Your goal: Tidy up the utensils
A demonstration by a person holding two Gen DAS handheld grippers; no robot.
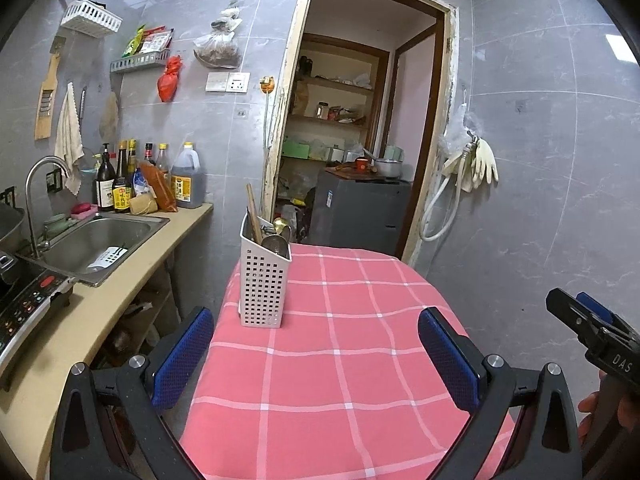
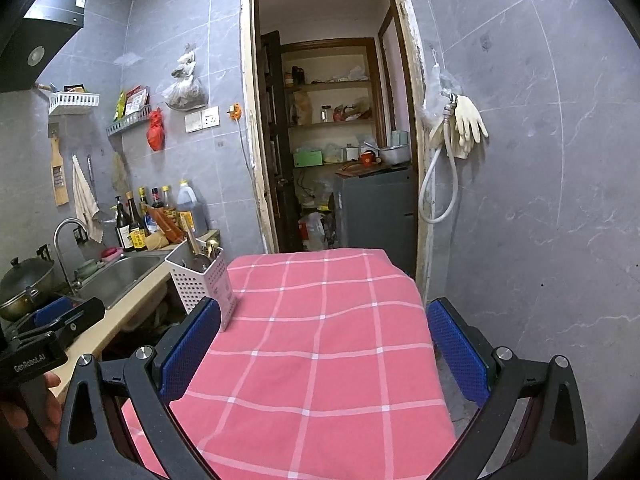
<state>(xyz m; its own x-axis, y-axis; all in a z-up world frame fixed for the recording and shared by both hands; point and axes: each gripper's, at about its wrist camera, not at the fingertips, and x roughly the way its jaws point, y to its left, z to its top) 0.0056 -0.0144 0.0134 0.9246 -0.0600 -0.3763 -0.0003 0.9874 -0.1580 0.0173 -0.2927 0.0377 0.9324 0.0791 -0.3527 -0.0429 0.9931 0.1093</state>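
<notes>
A white perforated utensil holder (image 1: pixel 263 280) stands upright at the far left of the table with the pink checked cloth (image 1: pixel 340 360). It holds wooden chopsticks (image 1: pixel 253 210), a gold spoon (image 1: pixel 282 225) and a metal utensil. My left gripper (image 1: pixel 316 354) is open and empty, low over the near part of the cloth. My right gripper (image 2: pixel 326 352) is open and empty too; the holder (image 2: pixel 202 280) is just beyond its left finger (image 2: pixel 192 346). The right gripper also shows at the right edge of the left wrist view (image 1: pixel 592 324).
A counter with a steel sink (image 1: pixel 100 244), a tap (image 1: pixel 40 200) and sauce bottles (image 1: pixel 132 180) runs along the left. An induction cooker (image 1: pixel 28 312) is at the near left. A wok (image 2: pixel 24 286) is on the counter. An open doorway (image 1: pixel 360 140) with shelves lies behind the table.
</notes>
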